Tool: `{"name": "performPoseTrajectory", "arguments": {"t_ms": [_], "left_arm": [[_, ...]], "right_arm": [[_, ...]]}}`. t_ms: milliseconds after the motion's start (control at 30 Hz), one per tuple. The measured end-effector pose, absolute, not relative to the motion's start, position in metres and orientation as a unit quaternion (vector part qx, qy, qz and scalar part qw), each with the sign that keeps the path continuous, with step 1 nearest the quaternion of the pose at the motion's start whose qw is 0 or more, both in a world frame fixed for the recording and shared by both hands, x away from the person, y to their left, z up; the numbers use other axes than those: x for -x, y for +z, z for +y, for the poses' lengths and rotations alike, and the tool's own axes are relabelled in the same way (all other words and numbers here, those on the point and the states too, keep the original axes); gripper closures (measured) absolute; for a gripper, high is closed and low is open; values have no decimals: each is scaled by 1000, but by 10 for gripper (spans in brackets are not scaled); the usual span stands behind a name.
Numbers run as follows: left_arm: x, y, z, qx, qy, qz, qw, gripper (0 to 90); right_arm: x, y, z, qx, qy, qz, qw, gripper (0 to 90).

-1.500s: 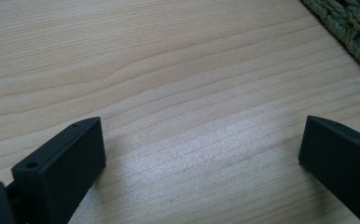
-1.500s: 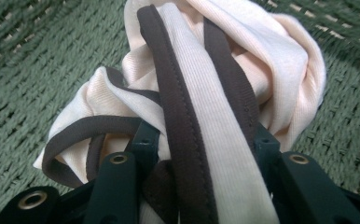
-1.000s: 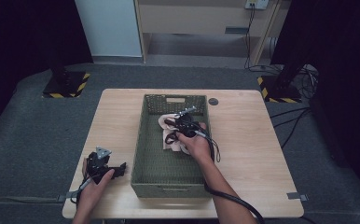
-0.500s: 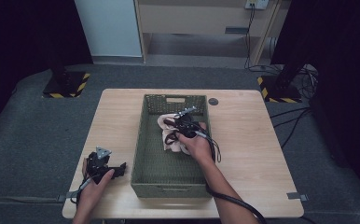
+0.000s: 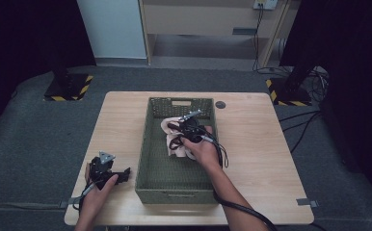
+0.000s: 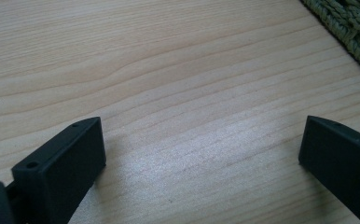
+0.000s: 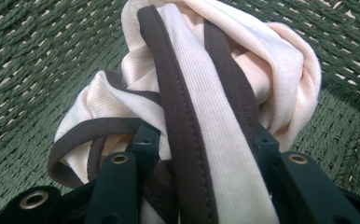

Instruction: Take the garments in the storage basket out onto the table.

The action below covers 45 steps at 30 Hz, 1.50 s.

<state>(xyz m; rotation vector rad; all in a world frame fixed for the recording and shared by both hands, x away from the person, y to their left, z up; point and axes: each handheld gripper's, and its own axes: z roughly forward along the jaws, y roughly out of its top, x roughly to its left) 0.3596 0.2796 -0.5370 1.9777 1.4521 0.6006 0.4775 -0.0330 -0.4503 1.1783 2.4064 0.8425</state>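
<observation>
Nothing has shifted over the last second: the right tool [image 5: 178,132] stays clenched on the cream garment [image 7: 201,98] inside the green basket [image 5: 148,144], so lifting seems next. At seven o'clock, the left tool [image 5: 126,172] rests released on the counter [image 5: 261,144].

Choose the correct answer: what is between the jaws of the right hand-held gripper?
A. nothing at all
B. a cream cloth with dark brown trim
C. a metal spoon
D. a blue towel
B: in the right gripper view, the right hand-held gripper is closed on the cream cloth with dark brown trim, inside the green woven basket.
</observation>
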Motion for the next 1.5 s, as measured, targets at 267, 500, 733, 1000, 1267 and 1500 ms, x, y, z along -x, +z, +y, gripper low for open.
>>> {"name": "performPoseTrajectory", "arguments": {"t_ms": [267,500,733,1000,1267,1500], "left_arm": [[-360,-537,280,-746,227,548,303,0],[-360,-537,280,-746,227,548,303,0],[-360,-537,280,-746,227,548,303,0],[-360,-537,280,-746,227,548,303,0],[-360,-537,280,-746,227,548,303,0],[-360,-537,280,-746,227,548,303,0]], "right_arm": [[-471,-442,-36,-404,302,847,169,579],[-463,-432,-38,-393,308,849,173,578],[-456,-421,-41,-385,311,851,176,578],[-448,-410,-44,-377,317,852,179,578],[-443,-402,-51,-375,323,850,181,578],[-440,-397,-56,-375,326,849,182,577]]}}
